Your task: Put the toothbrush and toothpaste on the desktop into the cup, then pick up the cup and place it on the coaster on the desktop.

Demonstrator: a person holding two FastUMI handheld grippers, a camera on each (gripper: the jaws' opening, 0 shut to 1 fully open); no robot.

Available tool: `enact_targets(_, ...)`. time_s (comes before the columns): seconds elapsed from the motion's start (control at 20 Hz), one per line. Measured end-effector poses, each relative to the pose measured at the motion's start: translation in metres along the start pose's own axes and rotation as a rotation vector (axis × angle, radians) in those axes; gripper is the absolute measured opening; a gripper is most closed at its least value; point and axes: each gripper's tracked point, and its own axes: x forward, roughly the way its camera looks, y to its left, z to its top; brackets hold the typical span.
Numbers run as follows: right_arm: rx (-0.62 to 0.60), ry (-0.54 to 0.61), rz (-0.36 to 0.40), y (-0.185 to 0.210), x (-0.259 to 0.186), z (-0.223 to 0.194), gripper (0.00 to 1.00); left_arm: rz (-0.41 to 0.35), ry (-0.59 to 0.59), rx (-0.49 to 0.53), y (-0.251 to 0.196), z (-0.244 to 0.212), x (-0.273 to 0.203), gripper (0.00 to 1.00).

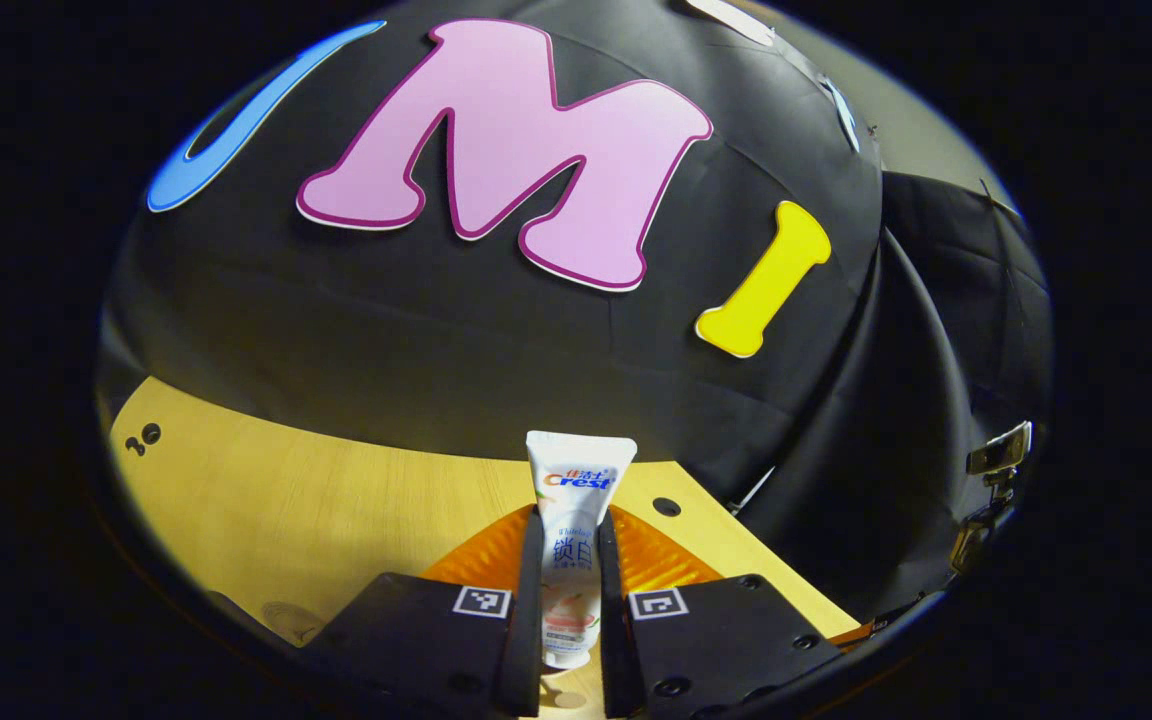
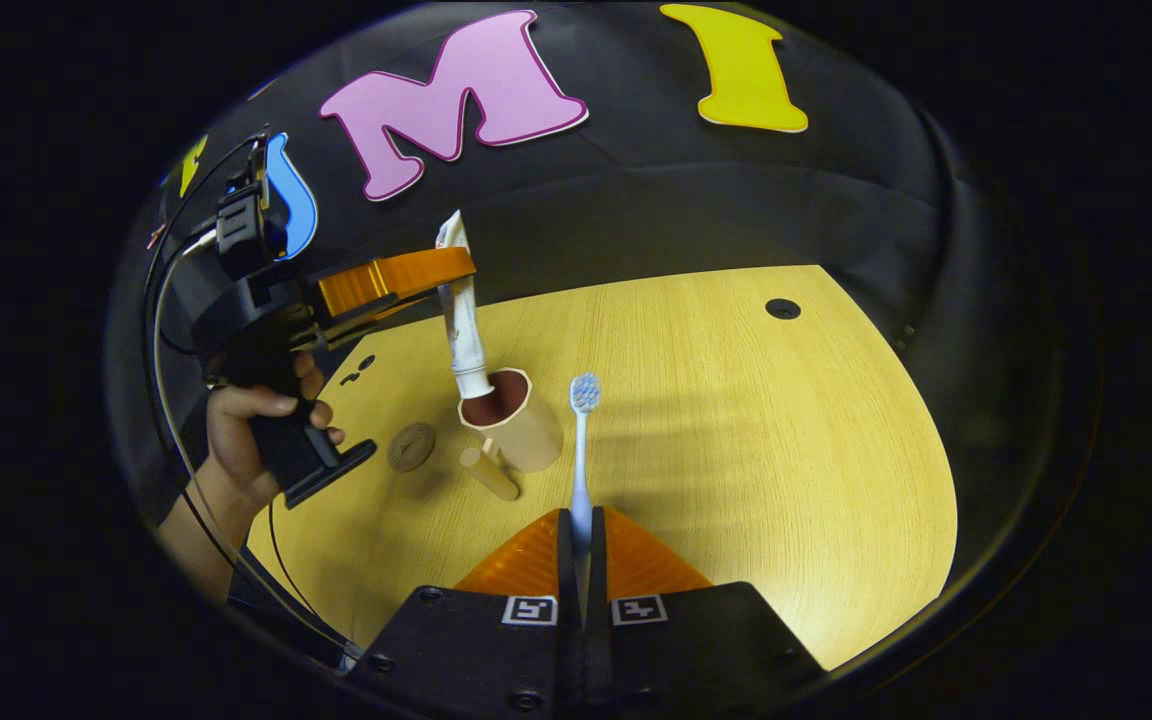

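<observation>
Two grippers each hold one item. The left gripper pinches the toothpaste upright between both fingers; in the right gripper view it hangs cap-down over the cup, near the desktop's left edge. The right gripper clamps the toothbrush, bristles up, just beside the cup. The coaster lies left of the cup.

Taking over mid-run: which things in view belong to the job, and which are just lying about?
Job:
- toothpaste, in the left gripper, cap at the cup's mouth
- toothbrush, in the right gripper
- cup, with handle
- coaster, beside the cup

Lying about:
- holes in the desktop
- cables by the person's hand
</observation>
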Motion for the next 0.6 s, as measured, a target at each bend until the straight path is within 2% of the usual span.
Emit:
enact_targets(0.05, -0.005, 0.001, 0.002, 0.0, 0.002, -0.001, 0.05, -0.014, -0.012, -0.003, 0.002, -0.004, 0.004, 0.34)
enact_targets(0.1, -0.01, 0.002, 0.002, 0.0, 0.005, -0.001, 0.05, -0.028, -0.013, 0.0, 0.002, -0.011, 0.005, 0.29)
enact_targets(0.15, -0.016, 0.0, 0.004, 0.002, 0.006, 0.002, 0.05, -0.029, -0.011, 0.01, 0.007, -0.02, 0.01, 0.34)
enact_targets(0.25, -0.024, -0.007, 0.009, 0.001, 0.012, 0.0, 0.05, -0.008, -0.032, 0.035, 0.014, -0.033, 0.012, 0.3)
enact_targets(0.3, -0.029, -0.008, 0.012, 0.003, 0.013, 0.0, 0.05, -0.004, -0.039, 0.036, 0.017, -0.038, 0.011, 0.35)
enact_targets(0.35, -0.033, -0.01, 0.016, 0.004, 0.017, 0.001, 0.05, -0.004, -0.039, 0.031, 0.019, -0.046, 0.009, 0.31)
enact_targets(0.5, -0.051, -0.015, 0.033, 0.011, 0.025, 0.001, 0.05, 0.007, 0.011, 0.05, 0.022, -0.07, 0.012, 0.34)
enact_targets(0.6, -0.053, -0.021, 0.043, 0.016, 0.029, 0.003, 0.05, 0.034, 0.027, 0.077, 0.027, -0.073, 0.006, 0.42)
